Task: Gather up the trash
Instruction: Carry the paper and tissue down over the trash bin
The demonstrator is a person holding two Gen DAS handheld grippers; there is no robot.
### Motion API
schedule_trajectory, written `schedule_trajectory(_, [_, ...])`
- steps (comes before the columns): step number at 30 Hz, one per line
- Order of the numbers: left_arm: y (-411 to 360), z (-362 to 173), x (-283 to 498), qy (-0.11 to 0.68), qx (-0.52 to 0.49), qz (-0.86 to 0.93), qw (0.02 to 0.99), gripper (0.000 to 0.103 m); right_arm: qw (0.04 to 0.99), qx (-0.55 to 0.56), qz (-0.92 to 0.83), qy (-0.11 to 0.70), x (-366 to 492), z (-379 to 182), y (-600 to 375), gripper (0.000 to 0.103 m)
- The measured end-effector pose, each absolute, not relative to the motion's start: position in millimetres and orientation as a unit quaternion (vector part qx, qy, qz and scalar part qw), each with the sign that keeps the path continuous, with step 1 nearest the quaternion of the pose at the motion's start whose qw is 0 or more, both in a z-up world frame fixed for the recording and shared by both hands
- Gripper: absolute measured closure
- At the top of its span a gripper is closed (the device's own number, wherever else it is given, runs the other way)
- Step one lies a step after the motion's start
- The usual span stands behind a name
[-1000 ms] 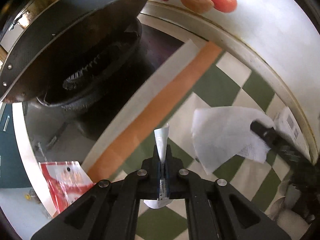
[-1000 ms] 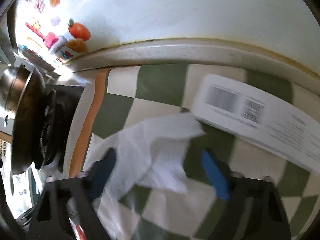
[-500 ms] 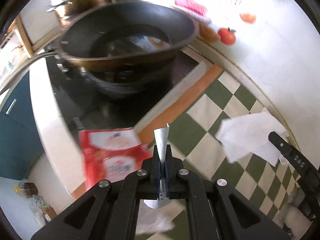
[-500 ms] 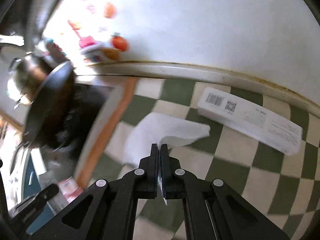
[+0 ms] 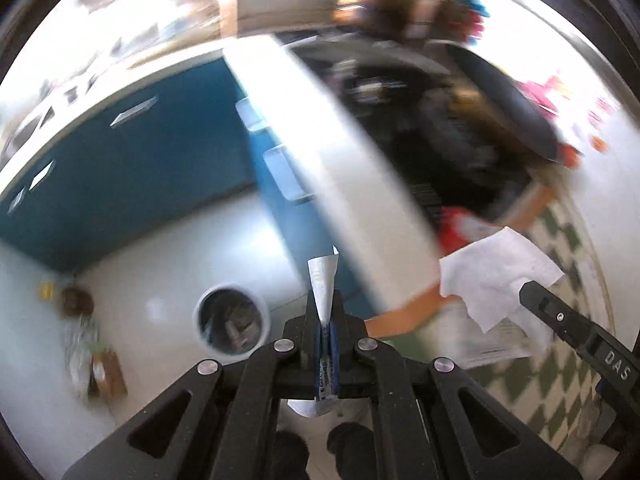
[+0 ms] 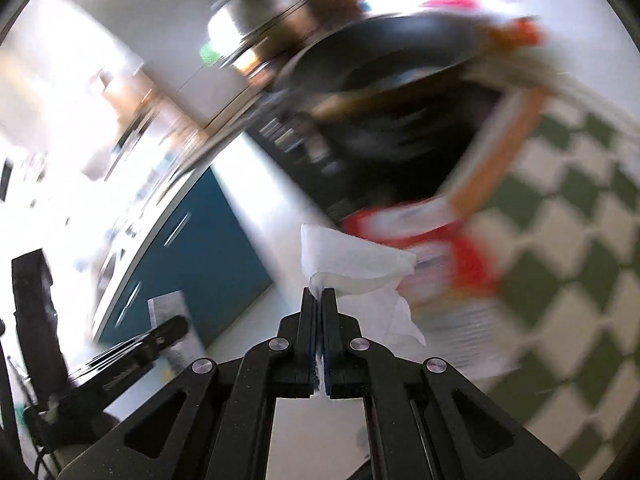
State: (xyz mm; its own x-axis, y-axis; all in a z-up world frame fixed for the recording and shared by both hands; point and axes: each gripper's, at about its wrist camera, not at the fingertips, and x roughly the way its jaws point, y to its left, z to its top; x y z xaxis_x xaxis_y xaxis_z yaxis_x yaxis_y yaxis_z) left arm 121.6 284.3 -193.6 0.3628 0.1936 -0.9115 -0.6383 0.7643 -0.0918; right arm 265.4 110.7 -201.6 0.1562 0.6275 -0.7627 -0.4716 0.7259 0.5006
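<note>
Transport of held trash to the bin

Left gripper (image 5: 327,322) has its jaws closed on a small white wrapper (image 5: 323,286), which stands upright out of the jaws and also protrudes below them. Right gripper (image 6: 319,300) has its jaws pressed together on one corner of a white paper napkin (image 6: 352,266); the rest of the sheet hangs free to the right of the fingertips. In the left wrist view the napkin (image 5: 494,270) appears off the edge of the counter (image 5: 360,168), over the green checkered cloth (image 5: 560,392).

A round bin (image 5: 232,322) stands on the pale floor (image 5: 160,264) beside the blue cabinet (image 5: 120,168), below and slightly left of the left gripper. Its contents are blurred.

Judged step: carrying both items to the bin. Procedure:

- Maintain closing pressure on both grippers until each is over the bin opening.
- Lower the napkin close to the rim before release; a loose sheet is likely to drift.
- Release one item at a time, so a missed drop can be identified.

A red package (image 6: 420,228) and a printed white sheet (image 6: 472,332) lie on the counter and appear uncollected.
</note>
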Motion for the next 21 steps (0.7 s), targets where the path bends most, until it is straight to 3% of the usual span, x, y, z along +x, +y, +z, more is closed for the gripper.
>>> schedule_trajectory(6, [387.9, -297.2, 37.6, 0.513, -0.318, 0.320, 0.731, 0.102, 0.711, 0.019, 0.406, 0.574, 198.9, -298.2, 243.3, 0.101])
schedule_trajectory(13, [470.7, -483.7, -0.8, 0.522, -0.423, 0.324, 0.667, 0.102, 0.680, -0.031, 0.363, 0.637, 158.5, -513.2, 333.7, 0.101])
schedule_trajectory(18, [506.6, -630.4, 9.9, 0.531, -0.483, 0.285, 0.635, 0.102, 0.658, -0.049, 0.327, 0.677, 155.8, -679.7, 360.5, 0.101])
schedule_trajectory(21, [519.2, -705.2, 19.2, 0.553, -0.492, 0.268, 0.617, 0.102, 0.648, -0.064, 0.321, 0.688, 155.7, -749.4, 373.8, 0.101])
